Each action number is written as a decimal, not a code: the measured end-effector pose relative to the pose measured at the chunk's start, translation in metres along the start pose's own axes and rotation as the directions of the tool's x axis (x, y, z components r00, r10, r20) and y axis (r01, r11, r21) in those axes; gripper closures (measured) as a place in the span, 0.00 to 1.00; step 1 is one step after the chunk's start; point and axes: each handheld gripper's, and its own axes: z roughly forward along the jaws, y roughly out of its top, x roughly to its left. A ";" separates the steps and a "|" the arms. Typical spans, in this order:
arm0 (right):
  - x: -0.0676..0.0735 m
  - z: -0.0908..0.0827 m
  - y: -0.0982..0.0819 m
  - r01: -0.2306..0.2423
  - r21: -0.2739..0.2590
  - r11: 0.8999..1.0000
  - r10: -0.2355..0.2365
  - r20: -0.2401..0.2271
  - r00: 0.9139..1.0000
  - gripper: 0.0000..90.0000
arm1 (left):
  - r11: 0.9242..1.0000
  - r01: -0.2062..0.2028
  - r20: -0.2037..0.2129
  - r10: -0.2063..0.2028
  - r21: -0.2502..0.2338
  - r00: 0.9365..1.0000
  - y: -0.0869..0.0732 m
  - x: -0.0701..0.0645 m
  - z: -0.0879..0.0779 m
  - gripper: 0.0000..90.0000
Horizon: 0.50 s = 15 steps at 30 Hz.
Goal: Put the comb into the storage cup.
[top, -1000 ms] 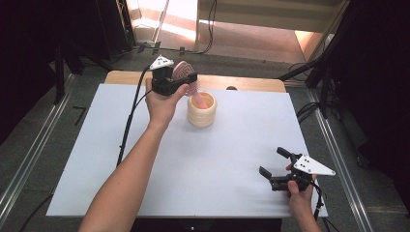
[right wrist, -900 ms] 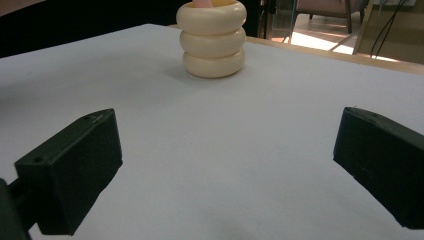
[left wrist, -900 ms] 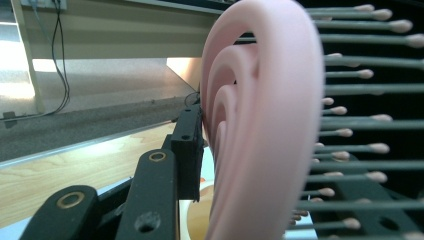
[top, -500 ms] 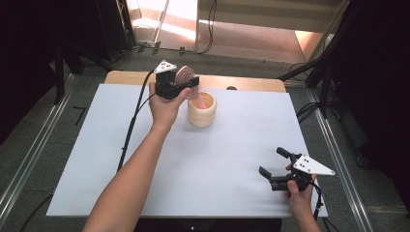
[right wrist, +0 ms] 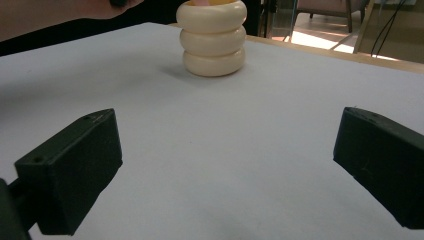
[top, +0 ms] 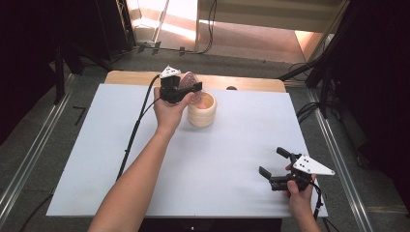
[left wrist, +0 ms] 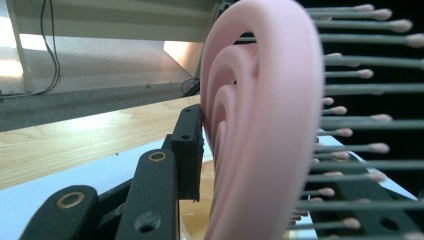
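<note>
Left claw (top: 192,91): held in the person's left hand (top: 169,112) at the far left-centre of the worktop (top: 96,145), right beside the cup and partly over its rim; its jaws are clamped on the pink brush.
Brush (left wrist: 260,120): a pink hair brush head with ridged back and rows of thin bristles with rounded tips; in the left gripper view it stands on edge between the two black jaws, back against one pad, bristles toward the other. In the high view it shows as a rounded pinkish shape (top: 189,79) just behind the claw.
Cup (top: 202,110): a cream holder shaped like three stacked rings, upright on the white sheet toward the far middle of the worktop; its inside looks orange-tinted. In the right gripper view it stands upright (right wrist: 214,42) well ahead of the jaws, with the left hand just beside its top.
Right claw (top: 272,166): held in the person's right hand (top: 300,193) at the near right corner of the worktop, well apart from the cup; jaws spread wide with nothing between them but bare white sheet.
Worktop edge: a strip of pale wood (top: 251,83) shows beyond the white sheet.
</note>
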 end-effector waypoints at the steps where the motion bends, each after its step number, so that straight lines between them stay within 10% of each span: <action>1: 0.000 0.000 0.000 -0.002 0.000 1.000 0.002 0.000 1.000 0.00 | 1.000 -0.001 0.000 0.001 0.003 1.000 -0.001 0.000 0.001 0.68; 15: 0.000 0.000 0.000 -0.002 0.002 1.000 0.002 0.001 1.000 0.00 | 0.999 0.035 -0.019 -0.035 0.000 0.999 -0.004 0.008 0.001 0.67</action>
